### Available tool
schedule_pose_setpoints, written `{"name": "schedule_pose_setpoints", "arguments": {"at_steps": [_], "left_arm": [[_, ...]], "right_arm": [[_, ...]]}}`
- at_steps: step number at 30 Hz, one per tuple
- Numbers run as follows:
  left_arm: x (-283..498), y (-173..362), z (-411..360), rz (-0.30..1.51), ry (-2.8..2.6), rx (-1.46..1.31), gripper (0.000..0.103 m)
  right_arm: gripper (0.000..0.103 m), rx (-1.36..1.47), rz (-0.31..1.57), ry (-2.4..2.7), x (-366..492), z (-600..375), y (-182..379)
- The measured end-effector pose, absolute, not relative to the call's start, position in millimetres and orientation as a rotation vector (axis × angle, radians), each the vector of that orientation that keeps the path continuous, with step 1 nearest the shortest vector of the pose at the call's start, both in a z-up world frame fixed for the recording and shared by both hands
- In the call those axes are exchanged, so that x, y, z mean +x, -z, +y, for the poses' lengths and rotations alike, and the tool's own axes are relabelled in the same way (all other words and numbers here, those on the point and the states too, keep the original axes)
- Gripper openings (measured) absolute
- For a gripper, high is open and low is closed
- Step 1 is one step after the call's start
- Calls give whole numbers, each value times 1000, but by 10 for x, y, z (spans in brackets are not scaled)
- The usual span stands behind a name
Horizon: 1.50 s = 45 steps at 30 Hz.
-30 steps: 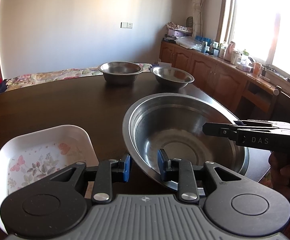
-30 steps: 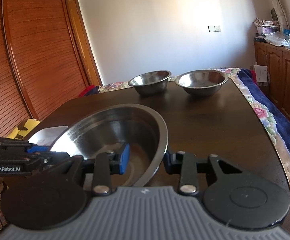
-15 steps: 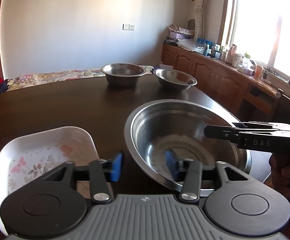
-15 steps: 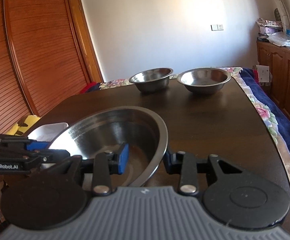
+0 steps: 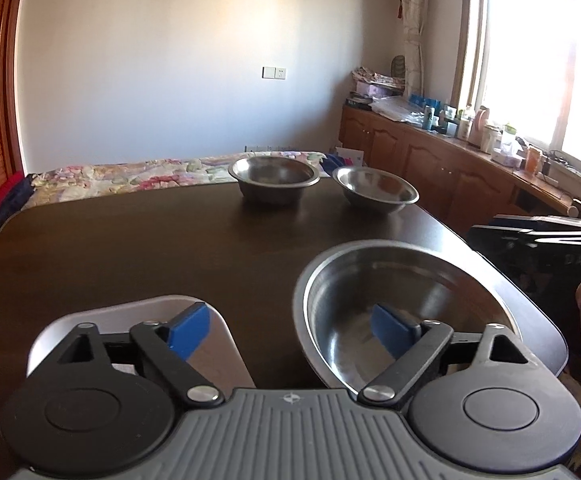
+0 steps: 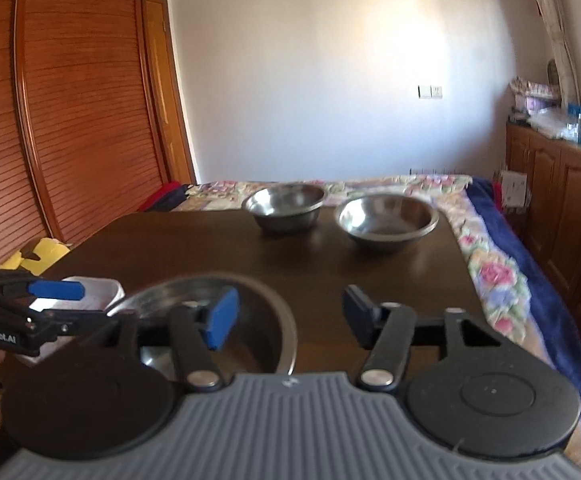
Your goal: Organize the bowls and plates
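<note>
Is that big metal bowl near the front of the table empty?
Empty. The big metal bowl shows only bare shiny steel inside, with the open left gripper above its near rim.

Three metal bowls stood on the counter (image 5: 130, 248): one large bowl (image 5: 406, 280) at the near edge and two smaller ones at the far end, a left bowl (image 5: 273, 178) and a right bowl (image 5: 375, 189) just beside each other. There was one white dish (image 5: 226, 332), lying near the large bowl on its left. Two grippers were in view, the left gripper (image 5: 290, 330) and the right gripper (image 6: 288, 318), each with two blue-padded fingers spread wide apart and touching nothing. That made four pieces of tableware in all, three bowls and one dish, on one counter.
</note>
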<state>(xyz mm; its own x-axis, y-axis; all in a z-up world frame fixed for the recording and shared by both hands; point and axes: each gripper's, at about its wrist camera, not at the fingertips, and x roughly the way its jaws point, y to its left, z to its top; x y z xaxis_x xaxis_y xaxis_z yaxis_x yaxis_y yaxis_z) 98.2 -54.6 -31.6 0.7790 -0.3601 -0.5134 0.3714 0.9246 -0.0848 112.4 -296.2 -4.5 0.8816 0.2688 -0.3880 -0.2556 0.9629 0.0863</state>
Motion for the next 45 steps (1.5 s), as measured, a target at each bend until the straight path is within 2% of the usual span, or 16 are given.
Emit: {"name": "schedule_pose_setpoints", "arguments": {"at_steps": [1,4,13,22,36,40,45], "left_arm": [[1006,296,-538,546,393,22,95],[1105,212,-525,531,382,28,97],[1497,-105,-539,472,366,14,98],[2032,-286,-684,465,342,57,101],[2798,-233,-884,527,332,83,100],[2955,-195,-916,541,336,76,100],[3157,-100,-948,571,338,64,100]], "right_arm": [[84,17,399,-272,1148,-2969,-2],[92,-4,383,-277,1228,-3025,-116],[100,-56,369,-303,1543,-3202,-507],[100,-96,445,-361,2199,-3339,-648],[99,-115,573,-426,3039,-3254,-609],[92,-96,605,-449,3193,-3188,-553],[89,-102,650,-468,3374,-3078,-441]]}}
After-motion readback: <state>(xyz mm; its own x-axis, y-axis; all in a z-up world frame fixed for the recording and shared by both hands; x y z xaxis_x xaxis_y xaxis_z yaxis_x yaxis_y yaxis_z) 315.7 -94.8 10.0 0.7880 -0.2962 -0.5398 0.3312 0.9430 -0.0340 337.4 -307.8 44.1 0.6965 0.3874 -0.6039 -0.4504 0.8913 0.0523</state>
